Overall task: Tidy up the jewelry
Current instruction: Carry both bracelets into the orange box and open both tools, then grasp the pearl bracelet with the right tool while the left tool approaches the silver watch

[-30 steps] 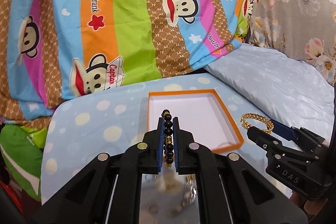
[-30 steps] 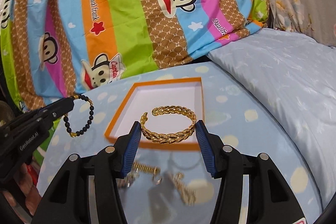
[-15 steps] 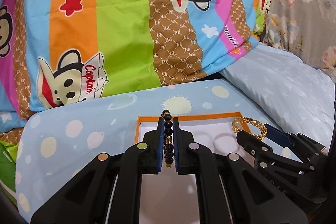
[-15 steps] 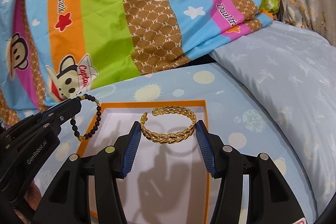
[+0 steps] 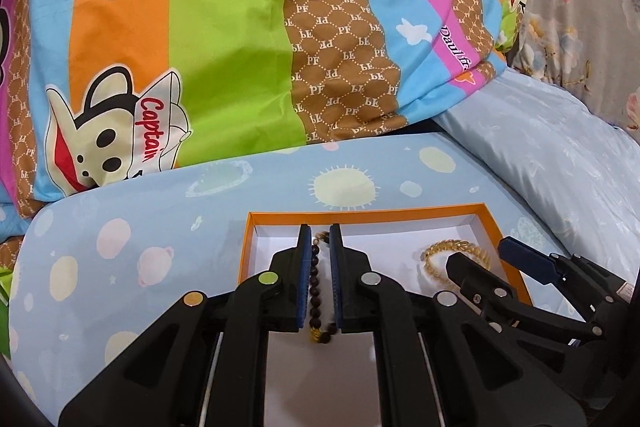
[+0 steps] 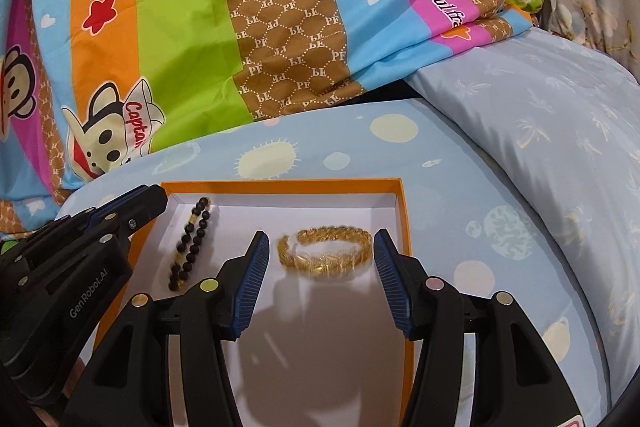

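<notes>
An orange-rimmed white box [image 5: 360,214] [image 6: 280,185] lies on the pale blue spotted cover. A dark bead bracelet [image 5: 316,283] [image 6: 191,243] rests stretched out on the left of the box floor. My left gripper [image 5: 320,231] [image 6: 148,203] straddles it; its jaws are opening, and the pads stand just off the beads. A gold leaf-pattern bangle [image 6: 324,251] [image 5: 456,251], slightly blurred, sits on the box floor towards the right. My right gripper [image 6: 320,239] [image 5: 482,255] is opening around it, with a gap showing on each side.
A striped monkey-print quilt [image 5: 240,47] is heaped behind the spotted cover [image 5: 140,227]. A pale blue pillow [image 6: 540,131] lies to the right, with floral fabric [image 5: 580,7] beyond it. Both grippers sit side by side over the box.
Both grippers came forward and down into the box. Their jaws parted. The bead bracelet and the gold bangle left the pads and now lie on the box floor.
</notes>
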A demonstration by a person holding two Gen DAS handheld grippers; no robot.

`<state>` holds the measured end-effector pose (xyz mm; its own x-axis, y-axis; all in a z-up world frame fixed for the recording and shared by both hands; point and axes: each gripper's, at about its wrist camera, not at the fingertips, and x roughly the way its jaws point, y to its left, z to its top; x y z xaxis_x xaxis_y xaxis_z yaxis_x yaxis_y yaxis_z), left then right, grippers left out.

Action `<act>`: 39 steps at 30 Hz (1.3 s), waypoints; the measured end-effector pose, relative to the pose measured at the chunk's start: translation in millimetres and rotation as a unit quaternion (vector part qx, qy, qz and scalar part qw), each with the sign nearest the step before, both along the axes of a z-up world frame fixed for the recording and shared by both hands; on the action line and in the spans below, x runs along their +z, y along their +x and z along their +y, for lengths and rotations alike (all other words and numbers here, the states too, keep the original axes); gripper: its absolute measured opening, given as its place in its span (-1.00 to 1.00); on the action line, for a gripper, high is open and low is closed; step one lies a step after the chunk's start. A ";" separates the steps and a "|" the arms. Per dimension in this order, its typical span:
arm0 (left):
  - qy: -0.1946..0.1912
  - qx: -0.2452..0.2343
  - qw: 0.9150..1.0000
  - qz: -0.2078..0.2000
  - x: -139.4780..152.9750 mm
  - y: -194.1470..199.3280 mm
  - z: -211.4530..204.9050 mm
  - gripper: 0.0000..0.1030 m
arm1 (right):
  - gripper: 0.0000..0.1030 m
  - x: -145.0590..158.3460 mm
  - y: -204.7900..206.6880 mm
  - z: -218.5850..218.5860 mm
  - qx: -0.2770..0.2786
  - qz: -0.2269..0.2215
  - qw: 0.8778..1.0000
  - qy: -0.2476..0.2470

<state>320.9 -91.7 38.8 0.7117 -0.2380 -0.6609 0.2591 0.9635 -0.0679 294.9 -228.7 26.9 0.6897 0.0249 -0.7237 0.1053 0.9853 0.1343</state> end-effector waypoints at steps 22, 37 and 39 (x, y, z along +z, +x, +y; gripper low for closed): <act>-0.008 0.012 1.000 -0.016 14.7 -191.0 61.7 -0.37 | 0.26 5.6 -230.2 -1.7 -0.017 -0.029 0.999 0.013; -0.028 0.024 0.999 0.032 -28.6 -254.5 67.5 -0.29 | 0.25 -21.9 -252.5 10.6 -0.002 0.006 1.000 0.018; -0.031 0.025 0.999 0.029 -28.1 -255.2 69.2 -0.12 | 0.24 -21.5 -244.3 13.8 0.002 0.007 1.000 0.012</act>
<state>65.7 -22.5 10.7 0.6846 -0.2442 -0.6868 0.2037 0.9688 -0.1414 50.6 -214.9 5.4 0.6798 0.0442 -0.7321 0.1037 0.9824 0.1556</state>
